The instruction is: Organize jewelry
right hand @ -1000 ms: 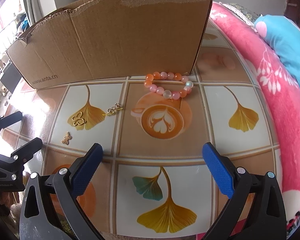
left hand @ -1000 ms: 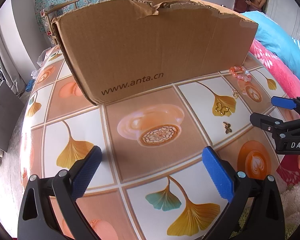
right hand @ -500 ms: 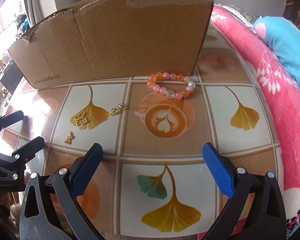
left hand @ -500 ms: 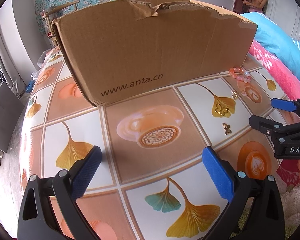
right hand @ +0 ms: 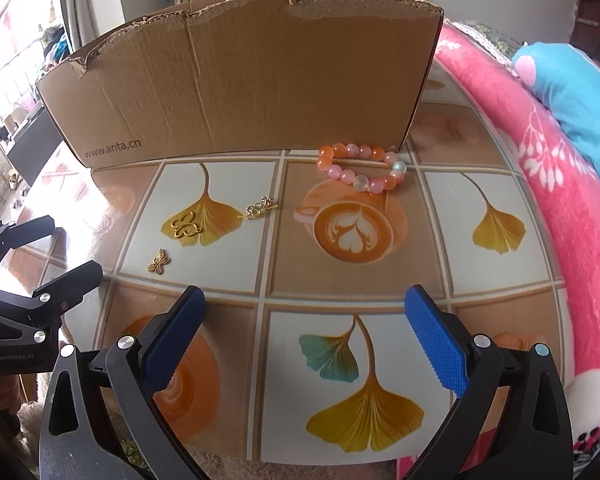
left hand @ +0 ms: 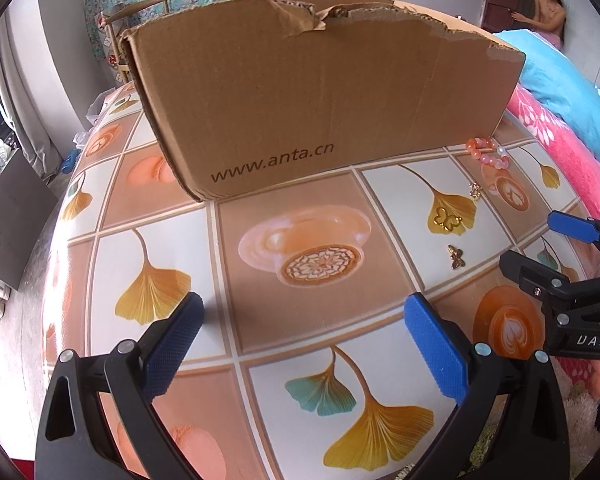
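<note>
An orange and pink bead bracelet (right hand: 361, 167) (left hand: 487, 153) lies at the foot of the brown cardboard box (right hand: 240, 76) (left hand: 324, 108). Three small gold pieces rest on the patterned tabletop: a toggle clasp (right hand: 261, 209) (left hand: 475, 190), an open butterfly outline (right hand: 186, 227) (left hand: 446, 219) and a small winged charm (right hand: 158, 261) (left hand: 455, 257). My right gripper (right hand: 302, 340) stands open near the table's front edge, short of the jewelry. My left gripper (left hand: 302, 340) is open further left, nothing between its pads. Each gripper shows at the side of the other's view.
A pink floral blanket (right hand: 540, 160) and a blue pillow (right hand: 572, 92) border the table on the right. The box blocks the back of the table (left hand: 148, 216). A wooden chair (left hand: 140, 12) stands behind it. A person (left hand: 550, 4) is in a far doorway.
The right gripper has edged forward toward the jewelry, so the bracelet and charms sit slightly lower in its view. The left gripper has hardly moved.
</note>
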A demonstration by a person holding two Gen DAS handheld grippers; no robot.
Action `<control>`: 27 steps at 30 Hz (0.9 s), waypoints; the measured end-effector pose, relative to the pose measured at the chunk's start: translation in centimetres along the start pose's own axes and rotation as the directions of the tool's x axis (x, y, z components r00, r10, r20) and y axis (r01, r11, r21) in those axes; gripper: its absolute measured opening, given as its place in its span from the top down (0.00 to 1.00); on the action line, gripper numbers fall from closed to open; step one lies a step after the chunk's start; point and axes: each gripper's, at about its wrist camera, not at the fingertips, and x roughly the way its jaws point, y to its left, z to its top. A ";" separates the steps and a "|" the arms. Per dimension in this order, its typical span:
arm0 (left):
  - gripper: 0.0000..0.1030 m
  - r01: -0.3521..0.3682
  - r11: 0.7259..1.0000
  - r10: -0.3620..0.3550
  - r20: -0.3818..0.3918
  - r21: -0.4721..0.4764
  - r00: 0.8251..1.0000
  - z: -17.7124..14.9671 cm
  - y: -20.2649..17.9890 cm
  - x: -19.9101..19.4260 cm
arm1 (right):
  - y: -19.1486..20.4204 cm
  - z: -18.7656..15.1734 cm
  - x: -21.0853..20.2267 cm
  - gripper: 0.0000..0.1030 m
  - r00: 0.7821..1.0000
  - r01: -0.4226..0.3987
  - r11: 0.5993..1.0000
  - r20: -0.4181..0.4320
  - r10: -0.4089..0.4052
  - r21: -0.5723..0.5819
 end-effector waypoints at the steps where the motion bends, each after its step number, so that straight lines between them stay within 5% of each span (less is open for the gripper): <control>1: 0.04 -0.004 1.000 0.004 0.001 -0.005 1.000 -0.1 0.0 -0.1 | 0.0 0.0 0.0 0.08 1.000 -0.002 1.000 -0.001 0.002 -0.004; 12: 0.10 0.029 0.994 -0.038 0.077 0.104 0.996 -0.8 -2.8 -2.8 | 1.1 0.5 0.0 0.09 0.999 -0.031 0.997 -0.041 0.028 -0.068; 27: 0.63 0.151 0.972 -0.159 0.031 0.180 0.987 -0.5 -4.9 -2.3 | 4.2 2.1 -0.2 0.67 0.988 -0.151 0.966 -0.067 0.140 -0.211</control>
